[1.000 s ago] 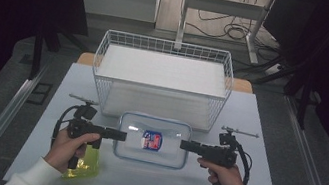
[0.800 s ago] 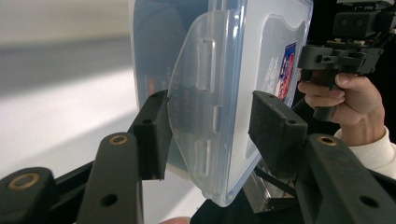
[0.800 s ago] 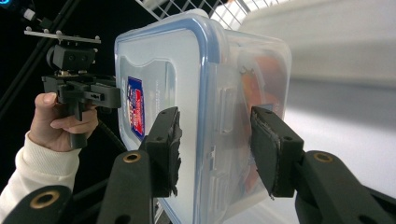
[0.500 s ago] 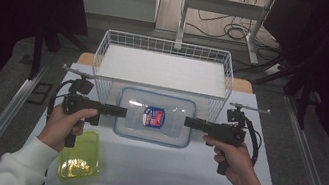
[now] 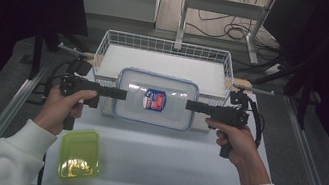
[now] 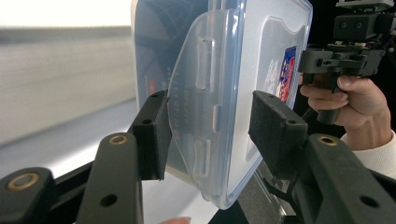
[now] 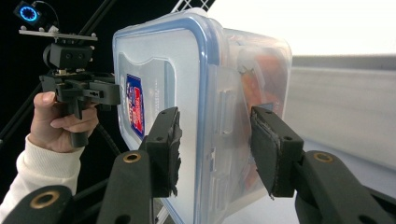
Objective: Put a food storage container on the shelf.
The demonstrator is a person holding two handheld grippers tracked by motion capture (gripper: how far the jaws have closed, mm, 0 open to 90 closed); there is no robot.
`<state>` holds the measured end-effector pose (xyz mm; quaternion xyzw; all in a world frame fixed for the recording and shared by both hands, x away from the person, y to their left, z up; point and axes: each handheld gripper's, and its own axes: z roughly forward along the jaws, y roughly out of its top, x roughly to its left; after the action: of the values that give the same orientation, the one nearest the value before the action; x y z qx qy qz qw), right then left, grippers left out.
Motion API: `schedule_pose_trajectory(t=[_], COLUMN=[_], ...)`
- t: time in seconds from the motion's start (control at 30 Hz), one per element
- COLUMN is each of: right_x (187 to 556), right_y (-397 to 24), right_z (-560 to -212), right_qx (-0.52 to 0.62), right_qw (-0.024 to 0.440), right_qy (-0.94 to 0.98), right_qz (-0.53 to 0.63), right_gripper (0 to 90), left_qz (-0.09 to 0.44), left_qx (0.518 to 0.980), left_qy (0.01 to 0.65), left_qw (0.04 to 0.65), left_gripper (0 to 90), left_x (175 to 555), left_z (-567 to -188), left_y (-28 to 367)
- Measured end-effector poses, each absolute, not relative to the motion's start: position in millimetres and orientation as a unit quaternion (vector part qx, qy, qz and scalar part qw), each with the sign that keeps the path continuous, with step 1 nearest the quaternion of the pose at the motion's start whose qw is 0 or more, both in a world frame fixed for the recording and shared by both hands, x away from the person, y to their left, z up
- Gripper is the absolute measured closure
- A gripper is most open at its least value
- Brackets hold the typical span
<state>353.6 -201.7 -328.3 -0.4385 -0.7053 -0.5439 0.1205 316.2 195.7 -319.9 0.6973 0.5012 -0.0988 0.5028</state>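
While the clear lidded container [image 5: 154,104] hangs level over the wire basket's [image 5: 167,47] near rim, L gripper [image 5: 120,94] and R gripper [image 5: 191,105] each clamp an end latch. Step looks like carry-to-basket; next needs both hands going fwd together, then down. Green box [image 5: 79,154] sits on the table [image 5: 165,163], near-left.

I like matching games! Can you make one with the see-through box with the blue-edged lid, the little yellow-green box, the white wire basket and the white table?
Things:
1. clear plastic box with blue-edged lid
2. small yellow-green plastic box
3. white wire basket
4. white table

States:
A. behind the lifted box
B. lying near the left sleeve
C. under everything
D. held up at both ends

Pairs: 1-D, 2-B, 3-A, 4-C
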Motion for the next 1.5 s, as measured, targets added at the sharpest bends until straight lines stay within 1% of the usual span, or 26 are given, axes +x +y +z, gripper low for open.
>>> schedule_pose_trajectory(t=[0.4,0.8,0.93,1.13,1.3,1.5], right_x=[381.4,431.8,446.6,462.7,471.4,478.3], right_y=[-199.0,-197.1,-196.9,-195.9,-194.8,-194.1], right_z=[-303.7,-287.2,-286.4,-291.3,-293.8,-296.9], right_qx=[-0.440,-0.455,-0.460,-0.471,-0.480,-0.493], right_qw=[0.115,0.110,0.111,0.110,0.111,0.116], right_qy=[-0.706,-0.702,-0.700,-0.696,-0.697,-0.686], right_qz=[-0.543,-0.537,-0.535,-0.531,-0.521,-0.523], right_gripper=[53.7,53.6,53.5,53.2,53.1,52.4], left_qz=[-0.100,-0.113,-0.114,-0.125,-0.135,-0.134], left_qx=[0.694,0.689,0.689,0.683,0.679,0.669], left_qy=[0.498,0.500,0.500,0.505,0.507,0.511], left_qw=[0.510,0.513,0.512,0.512,0.514,0.522], left_gripper=[49.5,49.4,49.4,49.4,49.4,49.3], left_x=[346.8,399.8,414.9,431.6,440.5,444.8], left_z=[-302.3,-297.3,-297.1,-306.5,-314.4,-317.3], left_y=[198.5,200.5,200.5,200.8,202.0,202.6])
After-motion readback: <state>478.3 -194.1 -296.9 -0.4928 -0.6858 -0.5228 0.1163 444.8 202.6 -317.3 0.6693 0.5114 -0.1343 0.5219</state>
